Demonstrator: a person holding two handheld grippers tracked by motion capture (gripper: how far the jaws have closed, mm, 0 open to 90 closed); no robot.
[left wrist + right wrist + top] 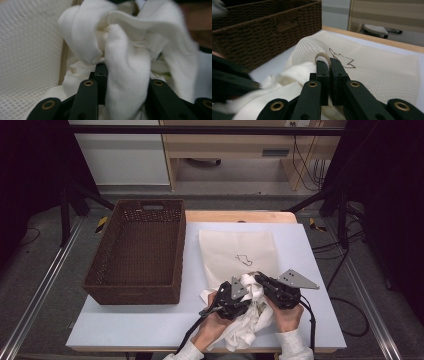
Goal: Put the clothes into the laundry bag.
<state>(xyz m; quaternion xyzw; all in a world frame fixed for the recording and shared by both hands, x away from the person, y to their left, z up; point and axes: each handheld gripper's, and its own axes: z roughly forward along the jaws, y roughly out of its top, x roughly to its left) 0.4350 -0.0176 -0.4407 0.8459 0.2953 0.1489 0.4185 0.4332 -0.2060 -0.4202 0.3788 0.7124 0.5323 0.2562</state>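
Pale blue table [150,320] carries a brown wicker basket [137,252] at the left and a mesh laundry bag [240,251] at the right. At its near edge, the right gripper [328,60] pinches the bag's rim with jaws pressed together, and the left gripper [117,75] clamps a white garment [125,57]. I think the rim must stay lifted while the cloth goes in slowly.
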